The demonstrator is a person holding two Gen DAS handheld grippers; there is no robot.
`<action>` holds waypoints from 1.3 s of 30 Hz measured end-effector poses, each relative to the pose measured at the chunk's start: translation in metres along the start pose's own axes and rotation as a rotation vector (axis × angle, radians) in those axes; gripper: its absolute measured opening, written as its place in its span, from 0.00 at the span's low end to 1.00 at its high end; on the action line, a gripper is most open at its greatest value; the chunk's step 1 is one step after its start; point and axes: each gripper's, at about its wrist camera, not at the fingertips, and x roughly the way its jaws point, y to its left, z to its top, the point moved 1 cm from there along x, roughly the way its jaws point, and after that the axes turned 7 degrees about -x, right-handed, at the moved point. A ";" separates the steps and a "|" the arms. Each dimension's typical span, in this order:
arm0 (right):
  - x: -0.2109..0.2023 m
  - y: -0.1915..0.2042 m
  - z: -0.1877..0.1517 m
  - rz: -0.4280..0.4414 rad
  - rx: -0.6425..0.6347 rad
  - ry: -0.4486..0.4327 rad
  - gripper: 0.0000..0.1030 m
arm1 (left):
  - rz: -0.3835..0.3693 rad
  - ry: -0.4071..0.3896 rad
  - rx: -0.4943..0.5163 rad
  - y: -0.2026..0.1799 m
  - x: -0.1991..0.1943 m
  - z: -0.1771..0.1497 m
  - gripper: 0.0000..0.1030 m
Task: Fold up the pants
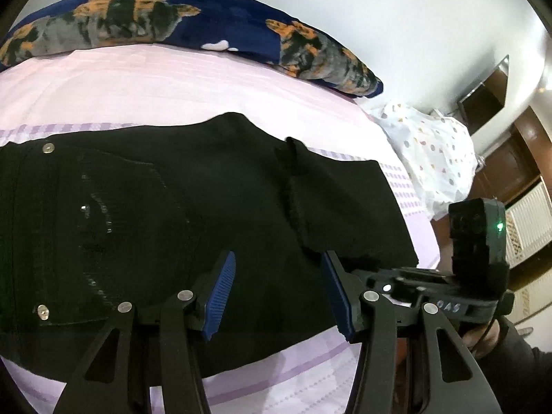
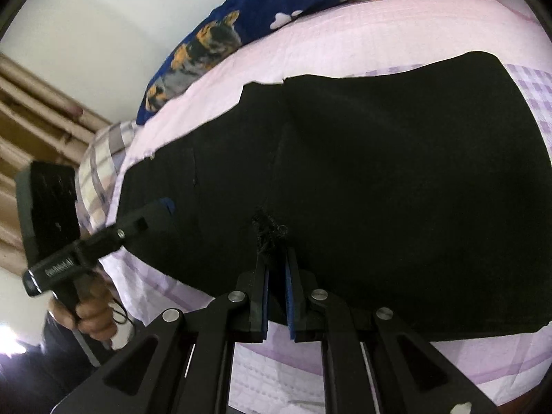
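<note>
Black pants (image 1: 172,214) lie on a pink bedsheet (image 1: 172,79), folded over, with rivets and a stitched pocket at the left and a frayed hem (image 1: 293,200) lying across the middle. My left gripper (image 1: 279,276) is open just above the pants near their front edge, with nothing between its blue pads (image 1: 220,293). In the right wrist view the pants (image 2: 379,172) fill the middle. My right gripper (image 2: 276,269) is shut on the frayed hem (image 2: 269,231) of the pants. The left gripper (image 2: 162,207) shows there at the left, over the pants.
A dark blue patterned blanket (image 1: 155,20) lies along the bed's far edge by a white wall. A white dotted cloth (image 1: 431,151) lies off the bed's right end. Brown wooden furniture (image 1: 517,158) stands at the right. A checked cloth (image 2: 100,172) lies at the left.
</note>
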 end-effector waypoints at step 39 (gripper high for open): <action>-0.083 -0.072 -0.042 -0.034 0.586 -0.358 0.48 | -0.123 0.273 -0.304 -0.018 0.075 -0.008 0.50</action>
